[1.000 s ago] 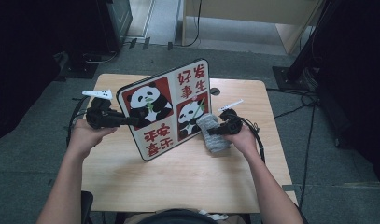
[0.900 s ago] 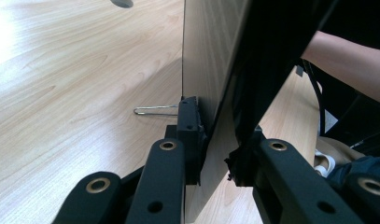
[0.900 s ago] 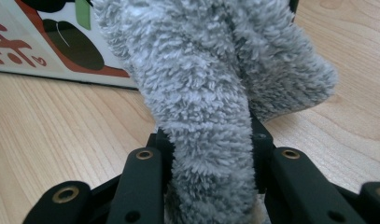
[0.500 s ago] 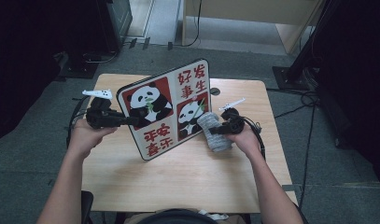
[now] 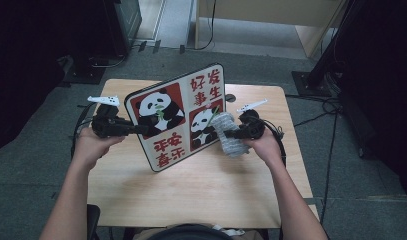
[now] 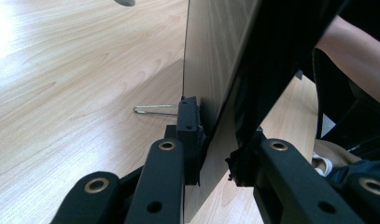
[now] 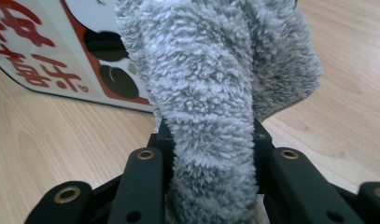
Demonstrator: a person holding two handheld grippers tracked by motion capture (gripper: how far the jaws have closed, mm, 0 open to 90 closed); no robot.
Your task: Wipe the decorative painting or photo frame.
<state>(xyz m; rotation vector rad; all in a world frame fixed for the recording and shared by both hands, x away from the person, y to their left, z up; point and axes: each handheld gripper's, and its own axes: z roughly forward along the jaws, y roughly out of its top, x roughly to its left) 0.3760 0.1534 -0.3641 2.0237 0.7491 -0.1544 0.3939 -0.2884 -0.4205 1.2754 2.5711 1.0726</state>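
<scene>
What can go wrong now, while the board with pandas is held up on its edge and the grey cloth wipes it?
The left gripper clamps the panda board by one side edge only, so a push from the grey cloth might twist the board in its jaws or tip it over. The board's lower corner rests on the table and may slide. The right gripper holds the cloth bunched, which could slip out during wiping.

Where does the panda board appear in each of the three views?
High view: panda board, centre, tilted, above the table.
Left gripper view: its edge, centre, between the left tool's jaws.
Right gripper view: its printed corner, top left, behind the grey cloth.
Shared landmark: the table.
</scene>
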